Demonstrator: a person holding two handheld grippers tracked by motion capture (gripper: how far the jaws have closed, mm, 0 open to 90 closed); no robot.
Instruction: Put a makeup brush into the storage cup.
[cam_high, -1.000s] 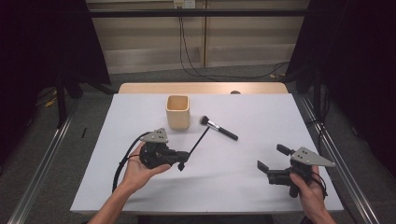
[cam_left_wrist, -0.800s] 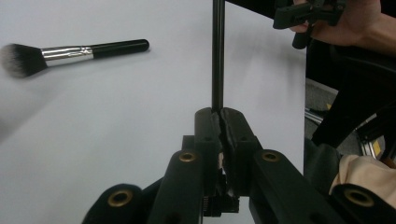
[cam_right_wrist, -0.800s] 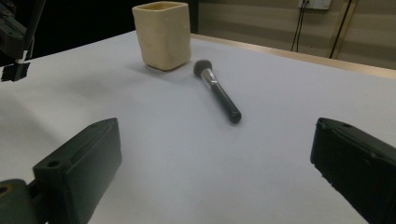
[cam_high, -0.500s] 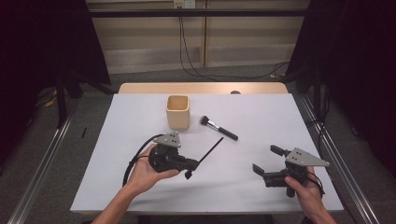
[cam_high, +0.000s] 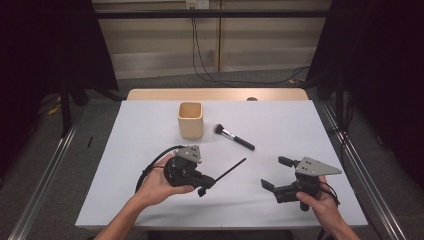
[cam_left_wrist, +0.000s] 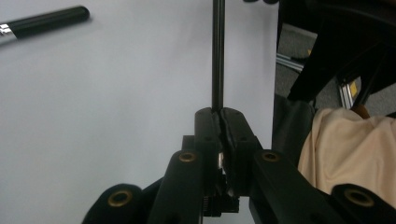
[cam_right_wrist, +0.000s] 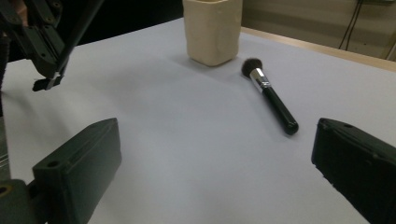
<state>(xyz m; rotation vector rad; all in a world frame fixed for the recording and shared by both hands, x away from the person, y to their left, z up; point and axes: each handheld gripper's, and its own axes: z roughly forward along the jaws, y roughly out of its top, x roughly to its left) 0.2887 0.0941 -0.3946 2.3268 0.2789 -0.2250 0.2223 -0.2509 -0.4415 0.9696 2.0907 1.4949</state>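
Table (cam_high: 150, 130), white-covered, carried a beige square cup (cam_high: 190, 120) toward its far side, with a black-handled makeup brush (cam_high: 234, 137) lying just right of it, bristles nearest the cup. Left gripper (cam_high: 201, 184) sat clamped fast on one end of a thin black stick (cam_high: 229, 171), whose long axis ran away from the jaws toward the table's right and far side, well short of the cup. Right gripper (cam_high: 274, 173) hovered with jaws spread wide and empty, nearer the brush, facing it and the cup.
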